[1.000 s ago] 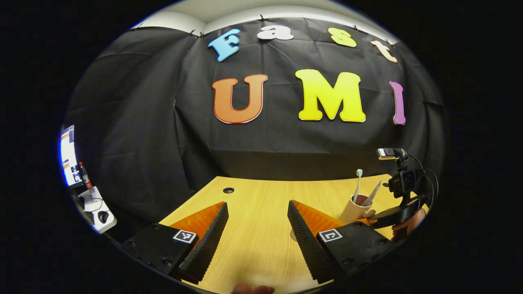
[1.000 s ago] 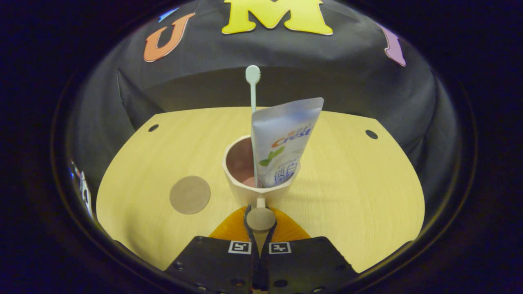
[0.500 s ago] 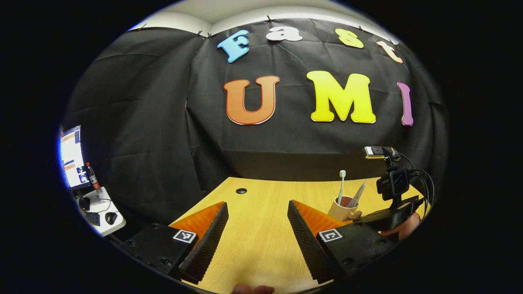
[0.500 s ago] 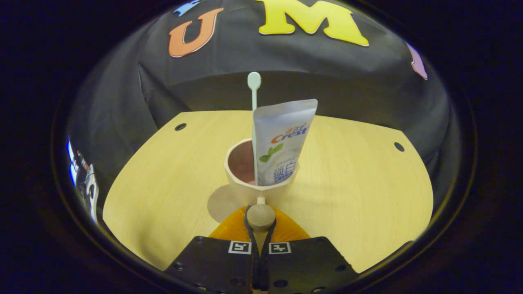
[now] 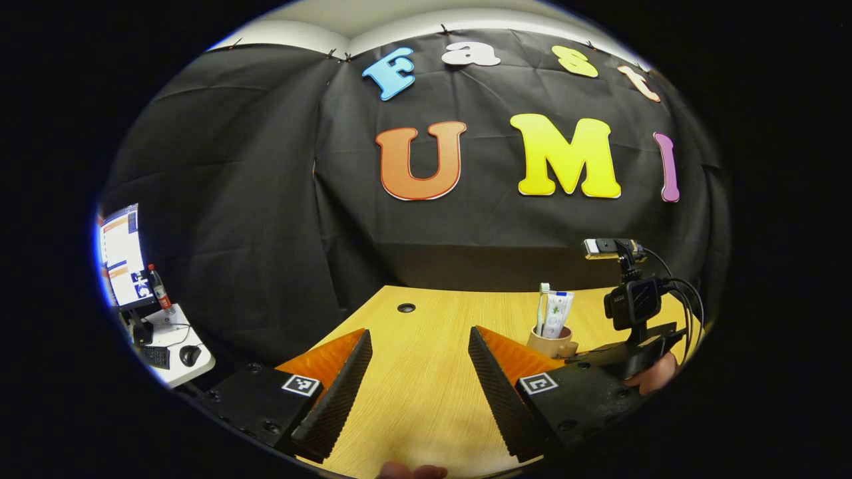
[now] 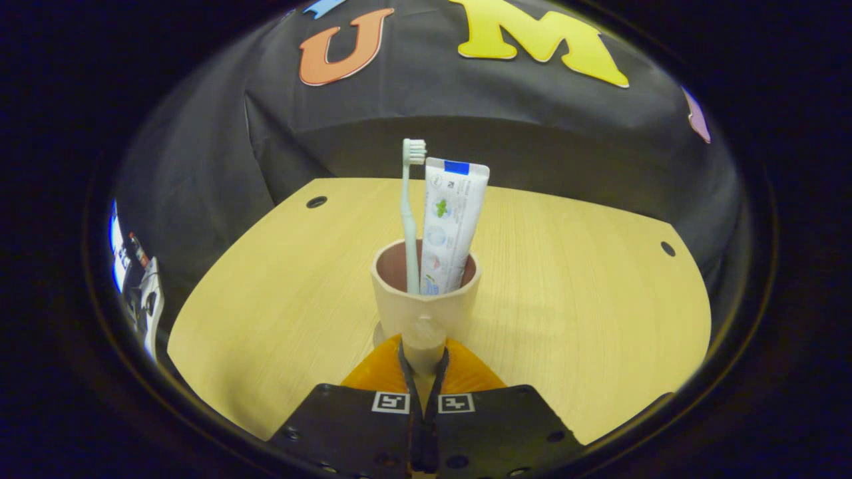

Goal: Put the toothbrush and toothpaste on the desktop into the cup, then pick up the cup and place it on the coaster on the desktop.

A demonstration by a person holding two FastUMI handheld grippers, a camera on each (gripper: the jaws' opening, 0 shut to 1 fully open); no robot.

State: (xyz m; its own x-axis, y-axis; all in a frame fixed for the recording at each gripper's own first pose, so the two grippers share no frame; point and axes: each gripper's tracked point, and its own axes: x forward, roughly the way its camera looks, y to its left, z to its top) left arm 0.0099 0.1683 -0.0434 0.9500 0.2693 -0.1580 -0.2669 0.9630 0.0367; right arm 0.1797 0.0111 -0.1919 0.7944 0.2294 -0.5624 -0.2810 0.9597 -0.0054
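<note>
Toothbrush [image 6: 409, 219] left of toothpaste [image 6: 450, 223] — both in cup [image 6: 426, 313] on desktop [image 6: 572, 299].

Since a second ago the cup [image 6: 426, 303] has swung leftward over the desktop [image 6: 566, 279] to the coaster [image 6: 381, 332] — then lying bare to its left, now only a sliver shows at the cup's base, so it probably rests there. The tilted cup now stands upright. The toothbrush [image 6: 409, 213] and toothpaste [image 6: 449, 223] have turned — the tube's other face shows. In the left gripper view the cup [image 5: 551, 344] sits lower and farther left.
</note>
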